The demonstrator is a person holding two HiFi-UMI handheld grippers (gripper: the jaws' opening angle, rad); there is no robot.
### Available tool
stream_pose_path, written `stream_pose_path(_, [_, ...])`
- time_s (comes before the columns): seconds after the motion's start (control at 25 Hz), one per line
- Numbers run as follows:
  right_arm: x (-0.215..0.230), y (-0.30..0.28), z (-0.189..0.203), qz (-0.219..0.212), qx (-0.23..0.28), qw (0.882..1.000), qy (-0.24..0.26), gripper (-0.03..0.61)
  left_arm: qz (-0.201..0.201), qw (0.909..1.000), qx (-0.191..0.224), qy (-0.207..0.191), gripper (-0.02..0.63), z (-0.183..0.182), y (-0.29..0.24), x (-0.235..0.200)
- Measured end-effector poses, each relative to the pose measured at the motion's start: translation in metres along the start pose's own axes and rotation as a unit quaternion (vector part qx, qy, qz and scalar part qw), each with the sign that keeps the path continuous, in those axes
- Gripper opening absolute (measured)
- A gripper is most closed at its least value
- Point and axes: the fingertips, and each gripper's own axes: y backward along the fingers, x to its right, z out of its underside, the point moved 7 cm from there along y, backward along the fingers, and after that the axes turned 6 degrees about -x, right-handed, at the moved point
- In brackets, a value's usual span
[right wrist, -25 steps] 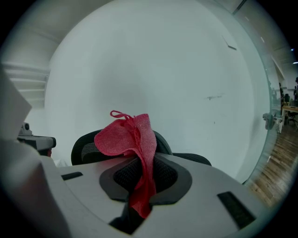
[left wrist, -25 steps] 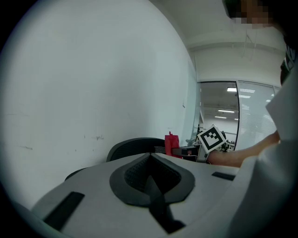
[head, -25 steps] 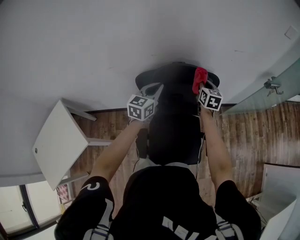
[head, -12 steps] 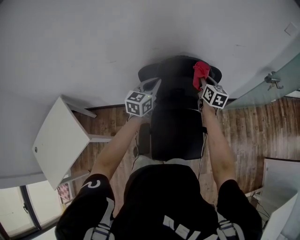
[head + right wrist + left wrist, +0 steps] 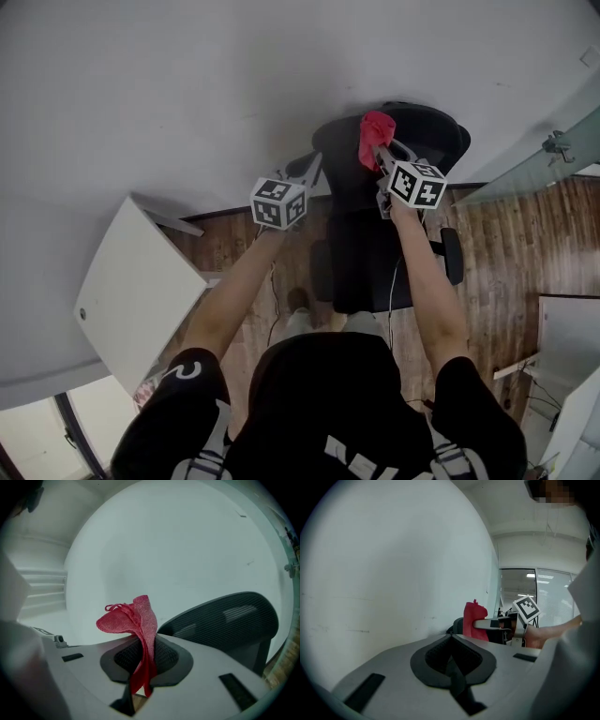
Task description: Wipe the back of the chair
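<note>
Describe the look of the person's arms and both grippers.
The left gripper and right gripper are light grey with black inner linings; each carries a white cube with black square markers. The person wears a black short-sleeved top with white print, forearms bare.

Below you, the wooden floor [image 5: 492, 253] carries the chair [image 5: 361, 267] at twelve o'clock and a white table [image 5: 131, 295] at nine o'clock.

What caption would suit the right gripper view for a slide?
Right gripper shut on a red cloth near the mesh chair back.
</note>
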Motion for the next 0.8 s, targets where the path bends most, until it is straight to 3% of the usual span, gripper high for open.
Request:
stream_pose_path(0.12, [-0.031,-0.021,0.011,-0.015,-0.004,1.0,0.009,0.067,0.006,0.9999,-0.006,-0.014,0.025,0.005,0.011,-0.026])
stream_pose_path(0.36, [-0.063,-0.062,0.046,-0.006,-0.023,0.999,0.028,0.067,0.026,0.9991,-0.001,-0.033,0.025,0.013,0.02,-0.061])
stream_pose_path(0.6, [-0.067,-0.091,0.072,0.006,-0.03,0.999,0.034,0.067,0.046,0.9981,-0.007,-0.041,0.025,0.031,0.02,-0.081])
stream_pose_path(0.8, [-0.059,-0.107,0.099,0.025,-0.031,0.998,0.043,0.067,0.06,0.998,0.0,-0.02,0.025,0.049,0.014,-0.094])
